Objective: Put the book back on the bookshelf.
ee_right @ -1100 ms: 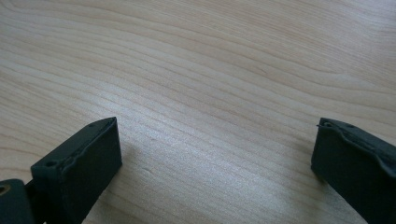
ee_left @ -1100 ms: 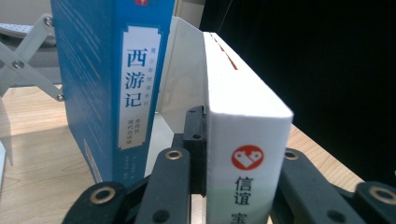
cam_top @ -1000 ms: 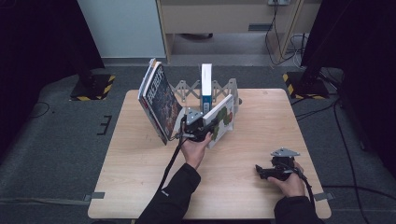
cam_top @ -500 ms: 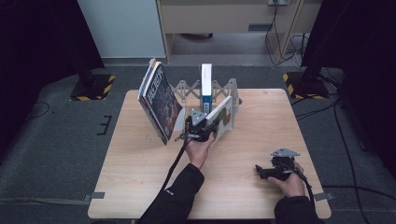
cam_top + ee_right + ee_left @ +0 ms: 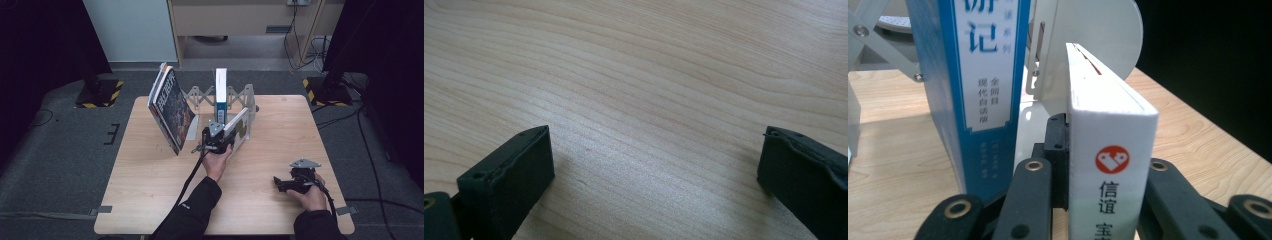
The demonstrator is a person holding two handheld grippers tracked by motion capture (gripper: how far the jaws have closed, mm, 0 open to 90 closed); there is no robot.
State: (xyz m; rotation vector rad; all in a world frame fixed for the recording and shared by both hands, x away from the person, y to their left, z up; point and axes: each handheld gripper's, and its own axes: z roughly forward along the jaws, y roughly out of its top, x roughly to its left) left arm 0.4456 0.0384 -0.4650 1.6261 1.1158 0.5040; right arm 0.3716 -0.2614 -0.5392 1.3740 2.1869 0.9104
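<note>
The left tongs (image 5: 1088, 200) pinch a white book (image 5: 1110, 150) beside an upright blue book (image 5: 978, 75) near the worktop's (image 5: 150, 190) far edge, while the right tongs (image 5: 654, 185) rest spread near its front right corner.

White book (image 5: 1110, 165) clamped in left gripper (image 5: 1093, 200)
Blue book (image 5: 975, 85) upright just left of jaws; white bookend (image 5: 1098, 45) beyond.

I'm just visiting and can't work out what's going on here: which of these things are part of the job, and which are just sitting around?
In the job:
- thick white book with a red logo, clamped in the left gripper
- grey metal expanding book rack
- tall blue-and-white upright book in that rack

Just lying about:
- large dark-covered leaning book
- right gripper, fingers open over the bare wooden table
</note>
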